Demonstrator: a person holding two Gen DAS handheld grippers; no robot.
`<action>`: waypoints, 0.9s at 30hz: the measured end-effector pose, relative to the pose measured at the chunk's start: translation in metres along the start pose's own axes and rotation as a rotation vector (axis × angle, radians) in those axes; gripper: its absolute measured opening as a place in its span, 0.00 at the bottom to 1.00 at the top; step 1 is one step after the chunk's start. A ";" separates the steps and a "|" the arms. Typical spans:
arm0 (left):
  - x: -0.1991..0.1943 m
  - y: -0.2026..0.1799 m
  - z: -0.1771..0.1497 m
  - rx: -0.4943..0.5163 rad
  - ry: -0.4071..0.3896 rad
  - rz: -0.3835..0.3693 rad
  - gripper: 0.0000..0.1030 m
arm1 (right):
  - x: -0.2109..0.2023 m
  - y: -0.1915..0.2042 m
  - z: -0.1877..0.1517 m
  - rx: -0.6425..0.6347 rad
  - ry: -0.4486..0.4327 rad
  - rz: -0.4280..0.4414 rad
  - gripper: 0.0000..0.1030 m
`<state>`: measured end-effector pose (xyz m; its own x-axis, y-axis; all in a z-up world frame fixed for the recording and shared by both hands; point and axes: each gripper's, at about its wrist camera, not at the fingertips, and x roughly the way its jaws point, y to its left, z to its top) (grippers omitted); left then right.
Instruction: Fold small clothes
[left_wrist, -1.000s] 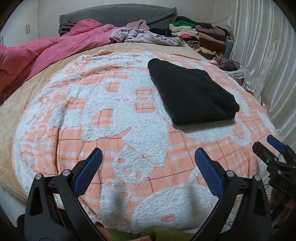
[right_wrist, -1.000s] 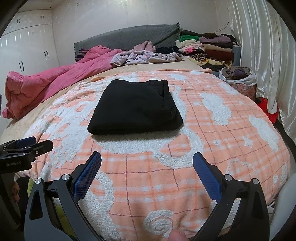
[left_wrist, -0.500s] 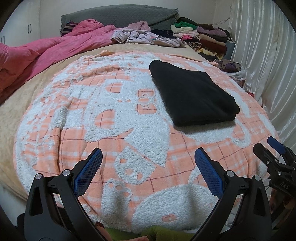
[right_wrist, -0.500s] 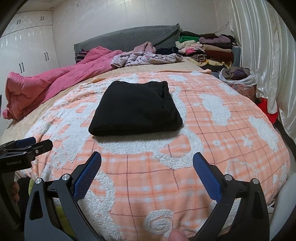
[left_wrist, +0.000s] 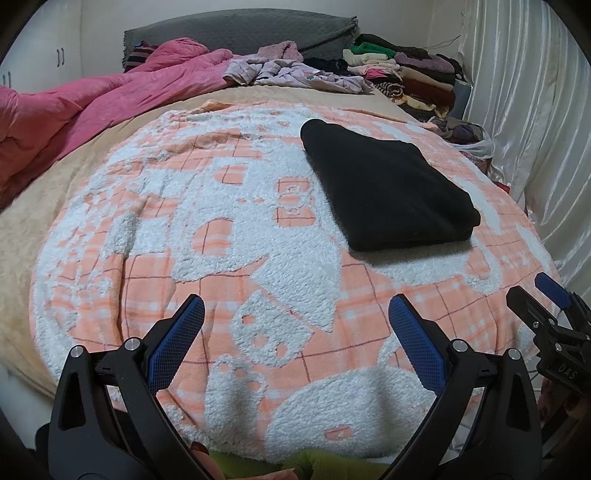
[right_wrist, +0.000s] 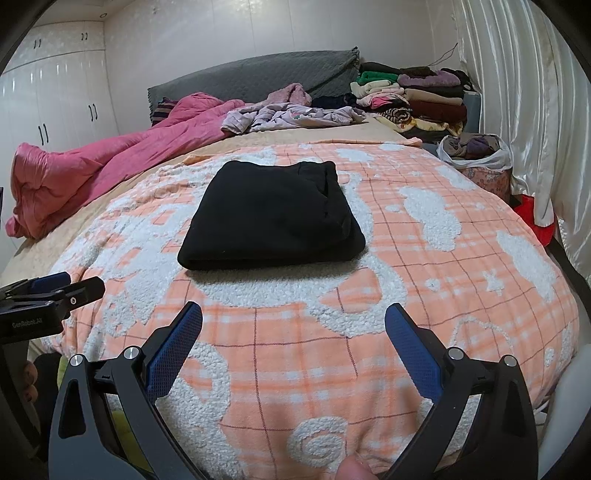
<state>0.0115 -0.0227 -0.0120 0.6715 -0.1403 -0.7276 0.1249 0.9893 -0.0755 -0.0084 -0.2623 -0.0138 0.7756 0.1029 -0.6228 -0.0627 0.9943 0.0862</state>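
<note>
A black garment (left_wrist: 388, 192) (right_wrist: 271, 218) lies folded into a neat rectangle on the orange-and-white fleece blanket (left_wrist: 229, 229) (right_wrist: 424, 280). My left gripper (left_wrist: 295, 332) hovers open near the bed's front edge, well short of the garment, with nothing between its blue pads. My right gripper (right_wrist: 293, 338) is open too and empty, in front of the garment. Each gripper shows at the edge of the other's view: the right gripper (left_wrist: 546, 306) at the far right, the left gripper (right_wrist: 51, 291) at the far left.
A crumpled pink duvet (left_wrist: 92, 107) (right_wrist: 110, 162) lies at the left. Loose lilac clothes (right_wrist: 291, 116) and a stack of folded clothes (right_wrist: 413, 96) sit by the grey headboard (right_wrist: 258, 77). A bag of clothes (right_wrist: 476, 155) and white curtains (right_wrist: 517, 92) stand on the right.
Both views have shifted very slightly; the grippers stay open and the black garment has not moved.
</note>
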 end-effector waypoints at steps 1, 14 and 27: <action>0.000 0.000 0.000 -0.001 0.001 0.001 0.91 | 0.000 0.000 0.000 0.000 -0.002 0.000 0.96; 0.000 0.000 -0.001 0.000 0.006 0.006 0.91 | -0.001 0.000 0.000 0.004 0.001 -0.003 0.96; 0.001 0.001 -0.003 -0.004 0.015 0.002 0.91 | 0.000 -0.005 0.000 0.007 0.001 -0.020 0.96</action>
<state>0.0107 -0.0220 -0.0149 0.6604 -0.1380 -0.7381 0.1208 0.9897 -0.0769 -0.0080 -0.2671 -0.0140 0.7762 0.0831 -0.6249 -0.0426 0.9959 0.0795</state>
